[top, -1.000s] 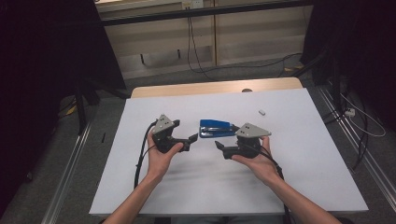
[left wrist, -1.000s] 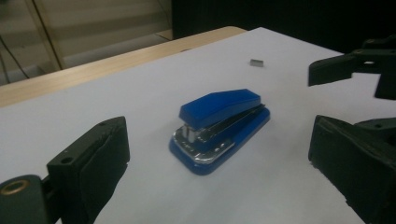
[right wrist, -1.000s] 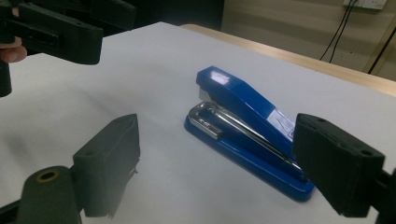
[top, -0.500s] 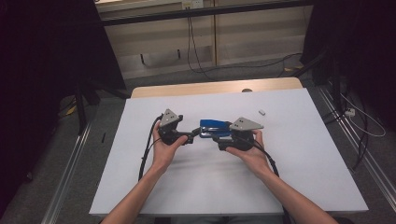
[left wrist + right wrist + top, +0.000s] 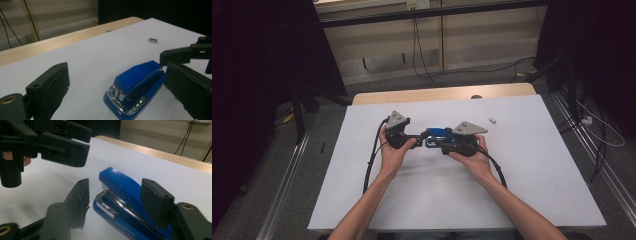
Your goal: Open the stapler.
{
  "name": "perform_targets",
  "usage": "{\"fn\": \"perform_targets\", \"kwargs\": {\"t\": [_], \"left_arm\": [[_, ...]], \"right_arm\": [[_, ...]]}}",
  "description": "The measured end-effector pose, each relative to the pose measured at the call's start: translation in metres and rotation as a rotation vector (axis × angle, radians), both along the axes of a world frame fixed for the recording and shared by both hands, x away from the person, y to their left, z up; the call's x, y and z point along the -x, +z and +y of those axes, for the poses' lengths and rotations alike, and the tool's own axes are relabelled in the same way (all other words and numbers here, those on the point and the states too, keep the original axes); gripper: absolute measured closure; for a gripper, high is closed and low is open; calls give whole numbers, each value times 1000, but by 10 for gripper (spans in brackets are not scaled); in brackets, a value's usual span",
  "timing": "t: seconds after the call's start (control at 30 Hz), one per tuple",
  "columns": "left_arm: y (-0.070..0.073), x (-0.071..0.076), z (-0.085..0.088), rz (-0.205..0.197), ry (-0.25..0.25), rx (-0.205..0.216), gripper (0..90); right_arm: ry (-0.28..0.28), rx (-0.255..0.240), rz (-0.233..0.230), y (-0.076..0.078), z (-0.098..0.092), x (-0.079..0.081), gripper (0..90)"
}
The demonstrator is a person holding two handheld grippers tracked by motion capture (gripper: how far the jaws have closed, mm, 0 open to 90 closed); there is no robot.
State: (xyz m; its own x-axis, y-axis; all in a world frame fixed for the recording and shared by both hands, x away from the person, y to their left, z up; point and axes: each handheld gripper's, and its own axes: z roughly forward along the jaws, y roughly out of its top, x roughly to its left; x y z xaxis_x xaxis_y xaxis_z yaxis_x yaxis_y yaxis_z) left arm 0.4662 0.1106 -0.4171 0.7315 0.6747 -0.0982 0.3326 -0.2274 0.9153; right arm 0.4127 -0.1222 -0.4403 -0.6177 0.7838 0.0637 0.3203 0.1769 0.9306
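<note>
- White paper covered the worktop point(image 5: 537, 170); a blue plastic stapler point(image 5: 438, 133) lay midway, toward its far edge.
- Left claw point(image 5: 120, 92) gaped around its nose, gripping nothing.
- Right claw point(image 5: 117, 200), just closing, straddled its tail without touching.
- Uneven pinching might skid it.

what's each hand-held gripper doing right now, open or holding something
Left hand-held gripper: open, stapler between its jaws, not gripped.
Right hand-held gripper: jaws just closing around the stapler, pads not yet pressing.

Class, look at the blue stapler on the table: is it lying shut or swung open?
Shut. In the left gripper view the blue stapler has its top arm lying down along its base.
</note>
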Motion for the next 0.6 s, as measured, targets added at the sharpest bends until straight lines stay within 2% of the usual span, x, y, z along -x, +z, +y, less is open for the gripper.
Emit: {"fn": "perform_targets", "kwargs": {"t": [0.1,0.2,0.3,0.43,0.5,0.6], "left_arm": [[1,1,1,-24,-1,-26,75],[2,0,5,-30,-1,-50,67],[1,-2,9,-22,1,-50,54],[-1,-2,7,-52,0,-82,56],[-2,-2,6,-40,-11,-78,62],[-5,-1,2,-30,-25,-92,71]], "right_arm": [[10,-2,4,-2,0,-1,520],[20,-22,7,-4,1,-2,622],[38,-7,9,-6,3,-2,721],[46,15,10,-8,4,-1,828],[44,26,-4,-8,4,0,893],[64,30,-3,-8,4,0,900]]}}
